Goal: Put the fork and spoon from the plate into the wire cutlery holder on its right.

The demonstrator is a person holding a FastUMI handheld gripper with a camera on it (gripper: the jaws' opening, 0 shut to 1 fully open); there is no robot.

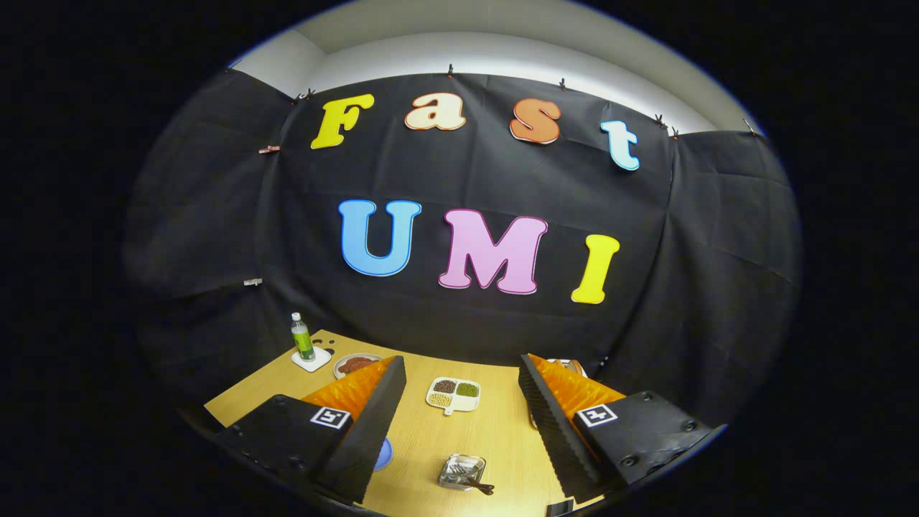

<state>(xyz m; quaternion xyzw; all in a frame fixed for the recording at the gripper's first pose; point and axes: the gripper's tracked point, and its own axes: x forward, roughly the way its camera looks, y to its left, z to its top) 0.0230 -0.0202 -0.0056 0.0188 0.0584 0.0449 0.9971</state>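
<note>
My gripper [461,370] is held high above a wooden table [502,438], open, with nothing between its fingers. Far below, in the gap between them, lies a small clear square plate [461,470] with metal cutlery in it. A dark handle [482,488] sticks out over its near right corner. I cannot tell the fork from the spoon at this size. A bit of a pale, rounded thing [567,366] peeks over the right finger at the table's far right. It may be the wire cutlery holder, mostly hidden.
Beyond the plate sits a white divided dish [454,394] of beans and seeds. At the far left are a green-labelled bottle [301,336] on a white coaster and a round plate [354,364] of reddish food. A blue disc [385,454] shows beside the left finger.
</note>
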